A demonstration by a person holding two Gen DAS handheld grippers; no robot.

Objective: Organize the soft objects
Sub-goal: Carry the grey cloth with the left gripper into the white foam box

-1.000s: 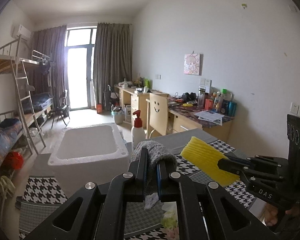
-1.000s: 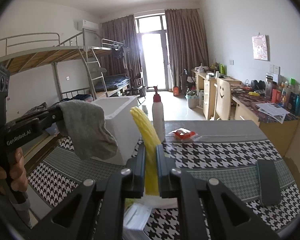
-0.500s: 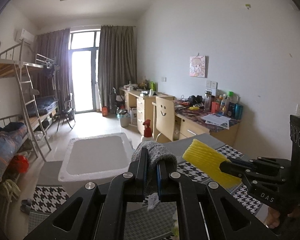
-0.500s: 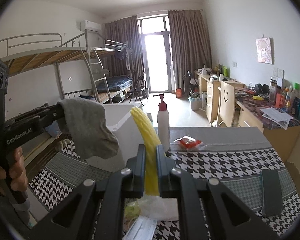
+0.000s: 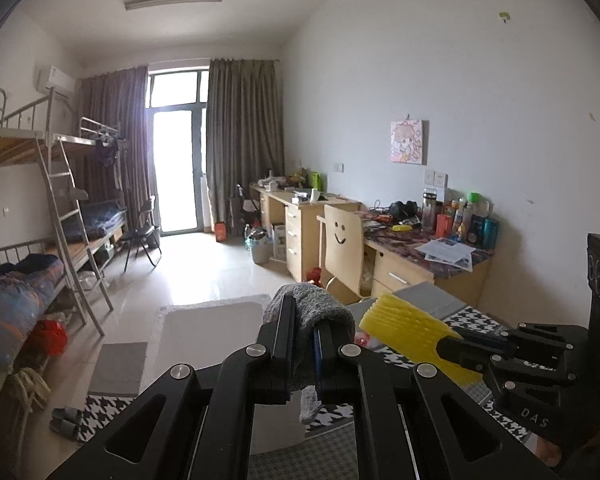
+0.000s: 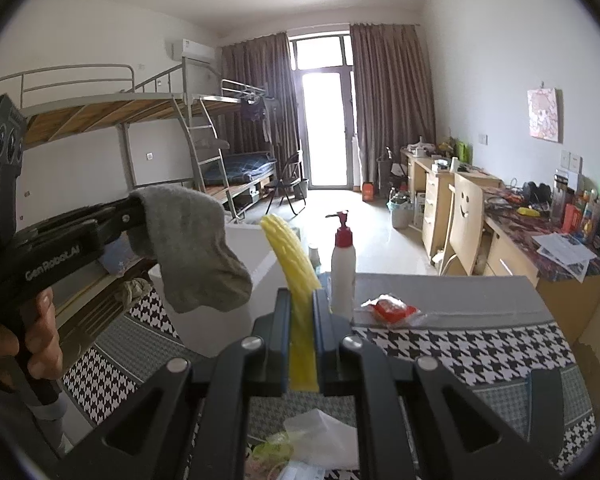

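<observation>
Jaws hide much of gray sock (image 5: 312,316).

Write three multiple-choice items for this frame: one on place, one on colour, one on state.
1. Where does the pump bottle stand?
A. on the patterned table
B. on the bunk bed
C. on the floor by the door

2. What colour is the sponge in the right gripper?
A. blue
B. yellow
C. red

3. How is the left gripper?
A. wide open
B. shut on the grey sock
C. shut on nothing

Answers: A, its base rests on the table; B, bright yellow foam; B, fingers pinch the cloth.
</observation>
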